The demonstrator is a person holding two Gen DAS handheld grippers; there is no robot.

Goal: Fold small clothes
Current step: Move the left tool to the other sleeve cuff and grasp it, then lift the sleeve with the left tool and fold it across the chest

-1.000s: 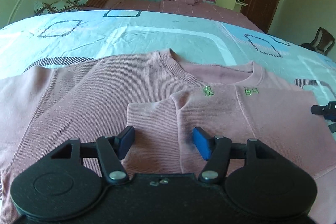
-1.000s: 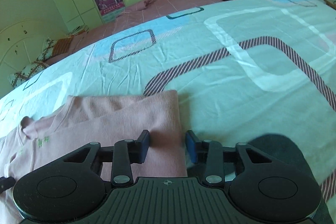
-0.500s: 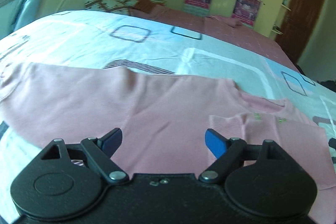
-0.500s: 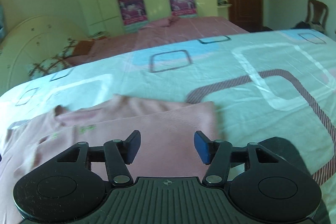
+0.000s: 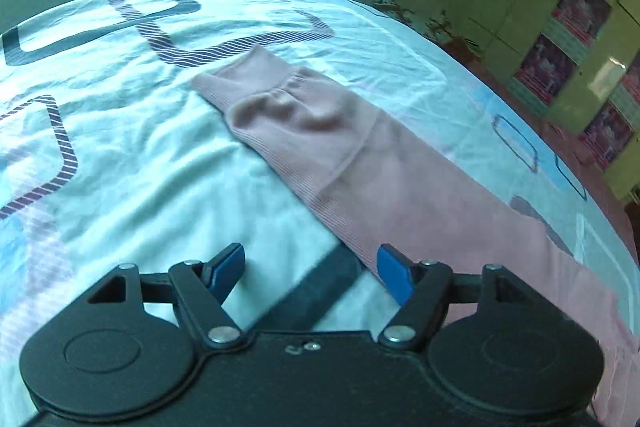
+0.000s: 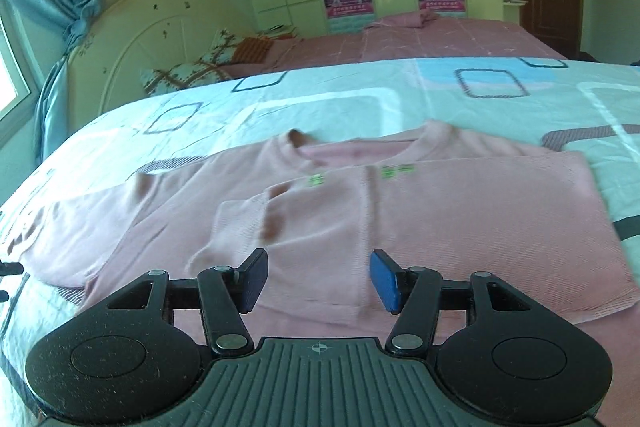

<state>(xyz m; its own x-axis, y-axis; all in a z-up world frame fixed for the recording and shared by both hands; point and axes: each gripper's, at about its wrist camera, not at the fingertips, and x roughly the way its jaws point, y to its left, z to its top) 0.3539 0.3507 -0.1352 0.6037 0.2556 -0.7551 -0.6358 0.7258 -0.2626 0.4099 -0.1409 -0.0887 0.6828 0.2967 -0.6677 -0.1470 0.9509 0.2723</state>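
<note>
The pink sweater (image 6: 460, 211) lies flat on the bed (image 6: 360, 99), one sleeve folded across its chest. Its other sleeve (image 5: 340, 143) stretches out over the patterned sheet. The left tool (image 5: 310, 267) hovers beside that sleeve, jaws apart and empty. The right tool (image 6: 318, 277) hangs over the body, jaws apart too.

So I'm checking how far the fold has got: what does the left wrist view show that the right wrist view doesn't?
Only the left wrist view shows the long sleeve stretched flat, its cuff unfolded. Only the right wrist view shows the neckline and the other sleeve folded over the chest. Both show the pink sweater on the patterned bedsheet, with the left gripper and right gripper open and empty.
</note>
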